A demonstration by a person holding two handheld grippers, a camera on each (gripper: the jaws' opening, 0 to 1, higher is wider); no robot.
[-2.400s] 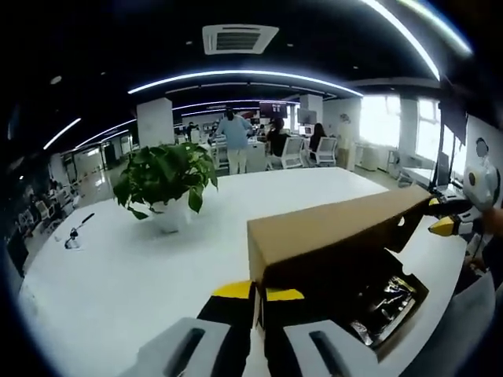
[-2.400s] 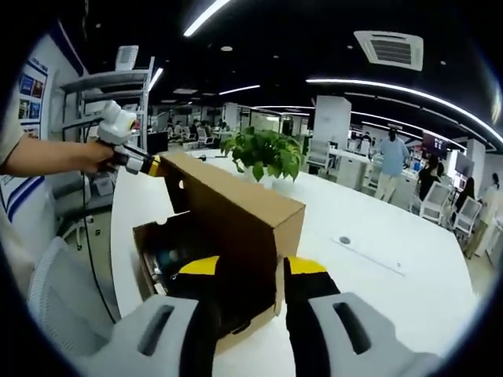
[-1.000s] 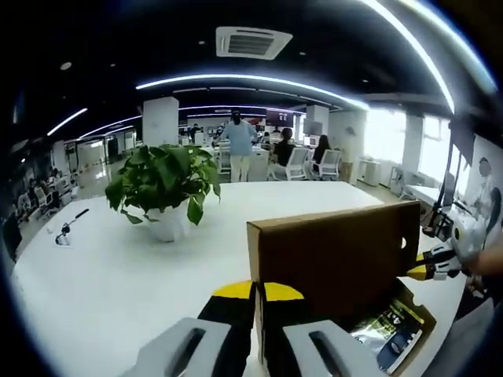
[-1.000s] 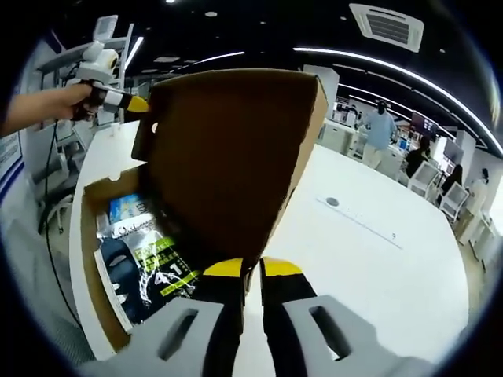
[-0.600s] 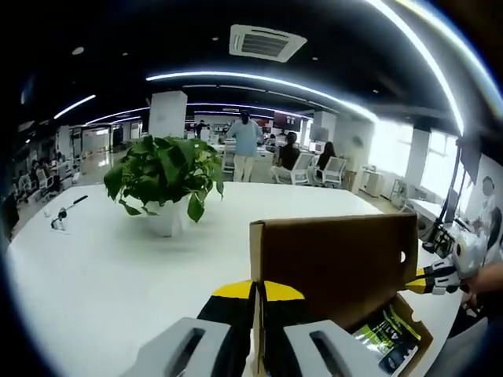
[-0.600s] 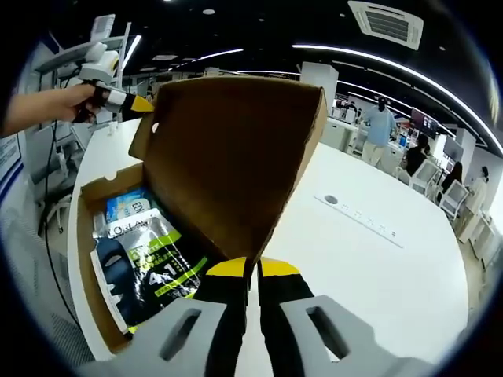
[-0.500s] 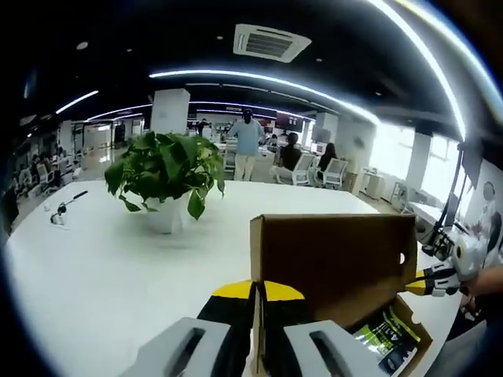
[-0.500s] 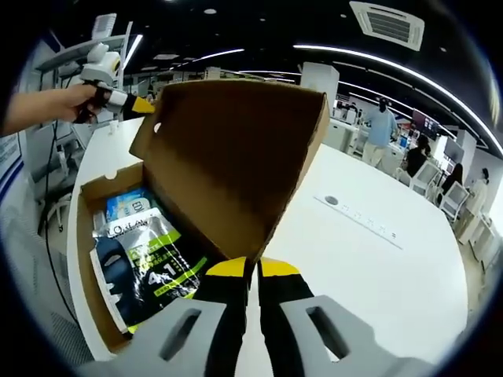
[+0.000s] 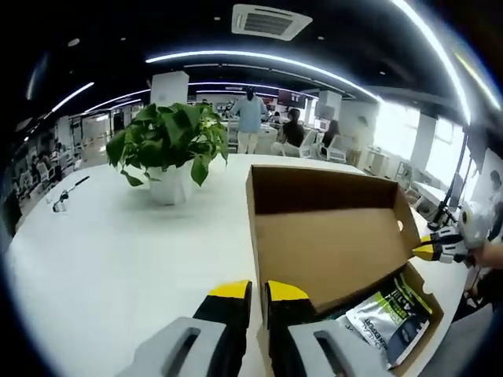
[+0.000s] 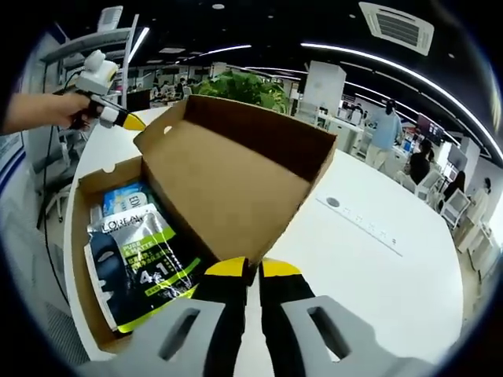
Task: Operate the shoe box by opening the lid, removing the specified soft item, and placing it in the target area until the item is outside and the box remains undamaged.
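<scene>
While one cardboard shoe box (image 10: 102, 236) sits on the white desk (image 9: 118, 259), its lid (image 10: 228, 181) is thrown back past upright. Two tools work it: the right tool (image 10: 253, 271) is clenched on the lid's near corner, and the left tool (image 9: 257, 292) is pinched on the opposite corner. Inside the box lie two soft packets, a dark green-striped pouch (image 10: 145, 271) over a blue one (image 10: 126, 200), which is mostly covered. One potted plant (image 9: 169, 153) stands beyond the lid.
</scene>
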